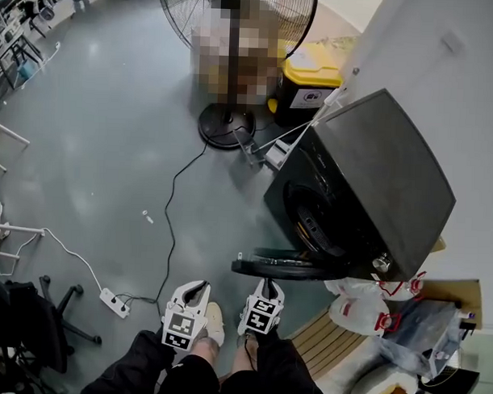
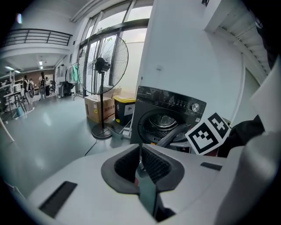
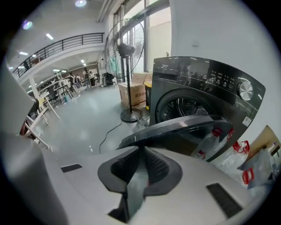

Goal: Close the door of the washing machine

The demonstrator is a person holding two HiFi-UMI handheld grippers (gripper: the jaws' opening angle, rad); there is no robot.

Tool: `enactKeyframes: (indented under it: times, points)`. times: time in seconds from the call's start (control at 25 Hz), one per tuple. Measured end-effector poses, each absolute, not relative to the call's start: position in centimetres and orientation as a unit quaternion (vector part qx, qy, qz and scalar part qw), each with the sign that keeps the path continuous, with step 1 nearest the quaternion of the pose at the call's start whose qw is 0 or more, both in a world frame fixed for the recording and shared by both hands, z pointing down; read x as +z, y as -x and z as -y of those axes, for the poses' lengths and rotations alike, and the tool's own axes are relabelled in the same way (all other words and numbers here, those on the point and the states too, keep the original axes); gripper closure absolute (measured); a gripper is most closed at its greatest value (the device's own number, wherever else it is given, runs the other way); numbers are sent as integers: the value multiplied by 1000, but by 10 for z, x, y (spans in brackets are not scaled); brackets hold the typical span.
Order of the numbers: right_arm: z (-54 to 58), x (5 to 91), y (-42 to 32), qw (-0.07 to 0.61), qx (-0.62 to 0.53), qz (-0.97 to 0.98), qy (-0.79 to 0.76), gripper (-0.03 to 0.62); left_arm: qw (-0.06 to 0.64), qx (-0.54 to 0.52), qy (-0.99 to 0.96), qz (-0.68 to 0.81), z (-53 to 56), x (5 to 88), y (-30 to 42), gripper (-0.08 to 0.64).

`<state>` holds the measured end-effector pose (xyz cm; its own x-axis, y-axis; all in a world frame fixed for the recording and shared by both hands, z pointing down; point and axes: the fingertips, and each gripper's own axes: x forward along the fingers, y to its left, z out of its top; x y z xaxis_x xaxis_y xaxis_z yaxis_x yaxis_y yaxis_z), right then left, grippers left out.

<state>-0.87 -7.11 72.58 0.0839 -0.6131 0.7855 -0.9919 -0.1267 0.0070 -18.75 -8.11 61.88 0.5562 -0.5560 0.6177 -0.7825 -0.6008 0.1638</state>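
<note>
Before one washer (image 1: 376, 172) with one open door (image 1: 286, 270), both clenched: left gripper (image 1: 196, 289) empty, right gripper (image 1: 269, 287) at the door's rim.

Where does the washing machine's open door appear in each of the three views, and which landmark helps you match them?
Head view: door at lower centre, seen edge-on in front of the machine.
Left gripper view: door right of centre, a grey bar across the drum opening.
Right gripper view: door at centre, a wide dark arc.
Shared landmark: the standing fan.
</note>
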Motion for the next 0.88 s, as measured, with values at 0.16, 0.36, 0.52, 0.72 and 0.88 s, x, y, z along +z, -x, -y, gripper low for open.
enactKeyframes:
  times: [0.16,0.36,0.52,0.72,0.88]
  points:
    - [93,727,-1,304,310,604,-669,558,212,262,-853,398,107,614,177,525]
    - [117,724,-10,304,302,610,-667,574,216,260,-849,407,136,614,166,525]
    - [140,729,-24,304,299,615,-663,575,211,264,-850,405,156,617,151,525]
    - [161,739,-48,307,301,605,-670,575,217,262,-849,406,175,625,139,525]
    - [177,739,-62,310,297,600,-675,575,216,263,-849,404,190,631,134,525]
